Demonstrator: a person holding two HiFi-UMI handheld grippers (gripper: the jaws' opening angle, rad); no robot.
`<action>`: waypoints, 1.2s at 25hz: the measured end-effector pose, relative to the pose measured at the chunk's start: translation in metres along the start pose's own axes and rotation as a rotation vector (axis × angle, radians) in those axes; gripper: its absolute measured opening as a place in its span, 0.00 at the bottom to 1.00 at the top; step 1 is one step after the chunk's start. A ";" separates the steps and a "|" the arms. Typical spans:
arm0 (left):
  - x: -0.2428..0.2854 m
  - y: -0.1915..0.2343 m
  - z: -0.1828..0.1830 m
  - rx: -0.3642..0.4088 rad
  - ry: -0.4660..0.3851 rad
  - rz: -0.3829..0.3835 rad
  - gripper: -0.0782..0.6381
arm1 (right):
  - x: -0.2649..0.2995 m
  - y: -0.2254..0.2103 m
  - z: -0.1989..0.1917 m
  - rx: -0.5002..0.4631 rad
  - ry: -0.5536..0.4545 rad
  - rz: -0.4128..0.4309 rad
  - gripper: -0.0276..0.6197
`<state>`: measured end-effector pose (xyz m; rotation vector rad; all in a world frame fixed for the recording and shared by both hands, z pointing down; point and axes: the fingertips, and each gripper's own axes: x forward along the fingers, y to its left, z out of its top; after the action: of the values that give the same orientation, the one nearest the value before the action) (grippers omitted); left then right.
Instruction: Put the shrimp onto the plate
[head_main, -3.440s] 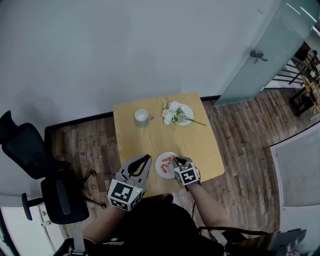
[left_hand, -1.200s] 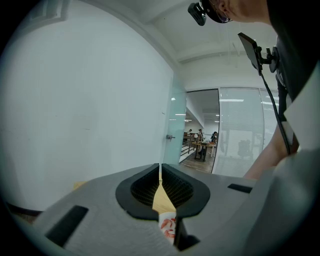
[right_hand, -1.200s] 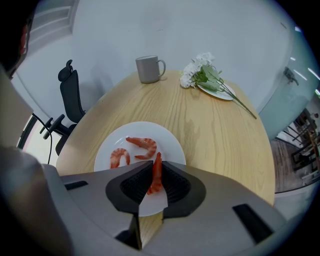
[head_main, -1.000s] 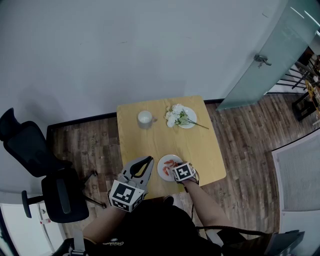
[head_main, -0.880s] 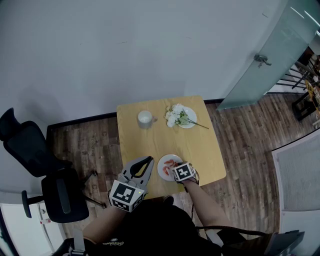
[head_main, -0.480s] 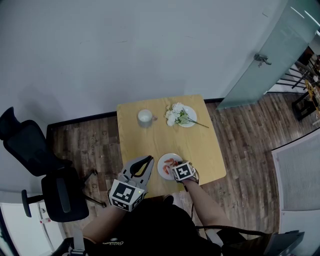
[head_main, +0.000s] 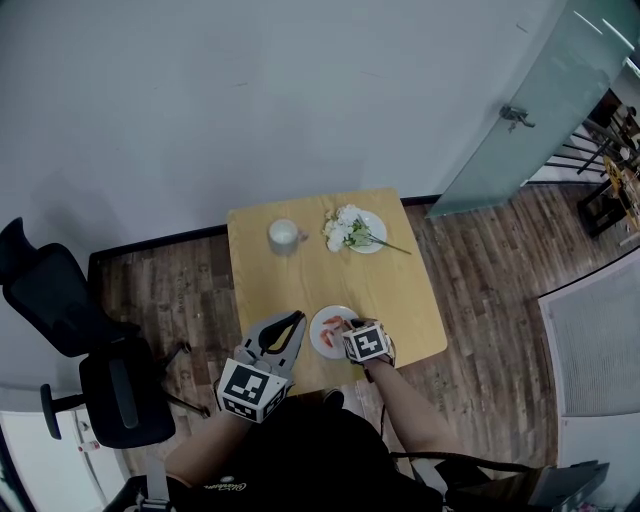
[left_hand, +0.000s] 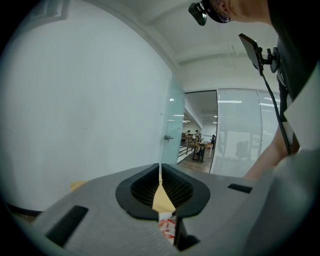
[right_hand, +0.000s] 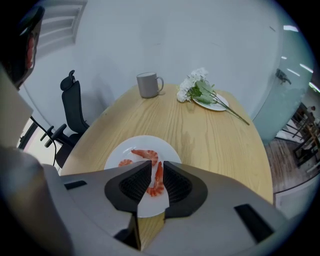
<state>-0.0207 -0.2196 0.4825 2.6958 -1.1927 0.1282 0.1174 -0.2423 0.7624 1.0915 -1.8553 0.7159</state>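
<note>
Hovering over the white plate (right_hand: 165, 146) at 6 o'clock on the wooden table (right_hand: 210, 140), the right gripper (right_hand: 156, 164) holds its jaws at a narrow gap with a shrimp (right_hand: 156, 182) between them. The shrimp looks pinched rather than lying loose, though the angle leaves some doubt. A second shrimp (right_hand: 146, 154) and a third shrimp (right_hand: 125, 162) lie on the plate just beyond the jaw tips, toward 11 o'clock. The left gripper (left_hand: 160, 179) hangs at the table's 7 o'clock corner, its jaws pressed together with nothing between them. A grey mug (right_hand: 148, 84) stands at 11 o'clock. White flowers (right_hand: 196, 86) lie across a small plate (right_hand: 216, 103) at 1 o'clock. A black office chair (head_main: 70, 320) stands at 9 o'clock, well apart from the table.
</note>
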 end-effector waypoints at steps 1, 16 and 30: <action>0.001 -0.001 0.001 0.000 -0.002 -0.003 0.14 | -0.003 -0.001 0.002 0.010 -0.011 -0.001 0.16; 0.011 -0.022 0.014 0.014 -0.033 -0.042 0.14 | -0.100 -0.003 0.069 0.062 -0.376 -0.012 0.05; 0.010 -0.034 0.024 0.024 -0.048 -0.052 0.14 | -0.255 0.020 0.136 0.019 -0.809 0.003 0.05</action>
<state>0.0117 -0.2096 0.4558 2.7634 -1.1409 0.0710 0.1153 -0.2382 0.4726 1.5330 -2.5109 0.2936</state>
